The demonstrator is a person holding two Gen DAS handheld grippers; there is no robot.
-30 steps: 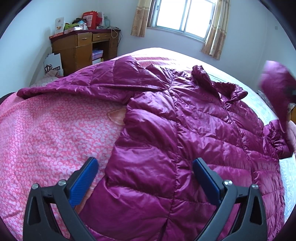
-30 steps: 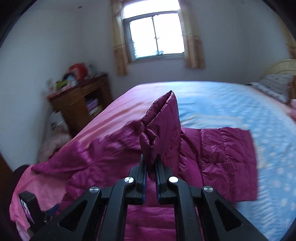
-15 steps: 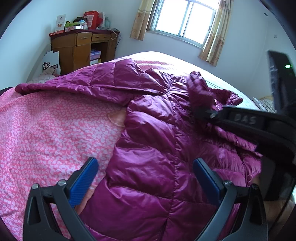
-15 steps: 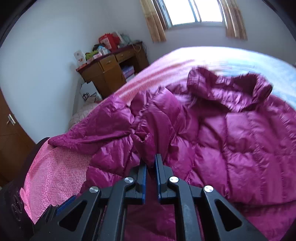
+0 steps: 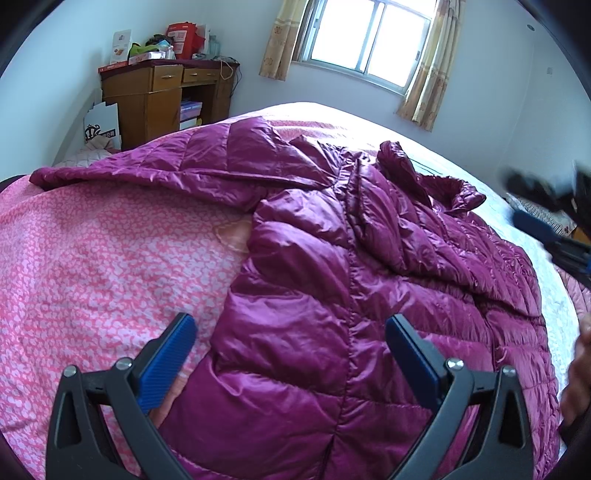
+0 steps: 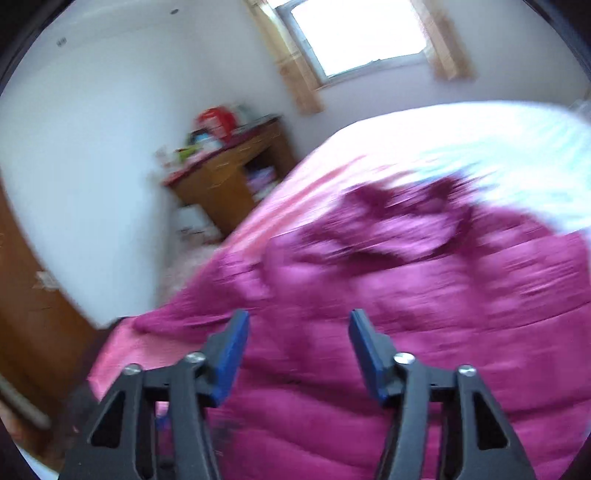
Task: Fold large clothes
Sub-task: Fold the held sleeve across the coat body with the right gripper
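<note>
Jacket (image 5: pixel 332 295): magenta quilted down, lying flat on the bed (image 5: pixel 92 258). One sleeve (image 5: pixel 166 166) extends toward 10 o'clock in the left view; the other sleeve (image 5: pixel 388 206) lies folded across the chest. Collar (image 5: pixel 458 192) at 2 o'clock.

Left gripper (image 5: pixel 291 354): jaws wide apart, blue pads (image 5: pixel 173 350) clear of the fabric, nothing held. It hangs over the jacket's lower left edge.

Right gripper (image 6: pixel 299 354): jaws opening, roughly half apart, nothing between the pads (image 6: pixel 364 354). It sits above the jacket; this view is motion-blurred. In the left view it appears blurred at 3 o'clock (image 5: pixel 546 225).

Containers: desk (image 5: pixel 159 96) at 11 o'clock, drawers shut, an open shelf holding stacked items too small to identify. On top: red box (image 5: pixel 183 35), other clutter.

Surface: pink patterned bedspread on the near half, pale blue (image 6: pixel 498 140) on the far half.

Room: white walls, window (image 5: pixel 369 37) at 12 o'clock with beige curtains (image 5: pixel 280 40). A white bag (image 5: pixel 101 122) stands beside the desk
</note>
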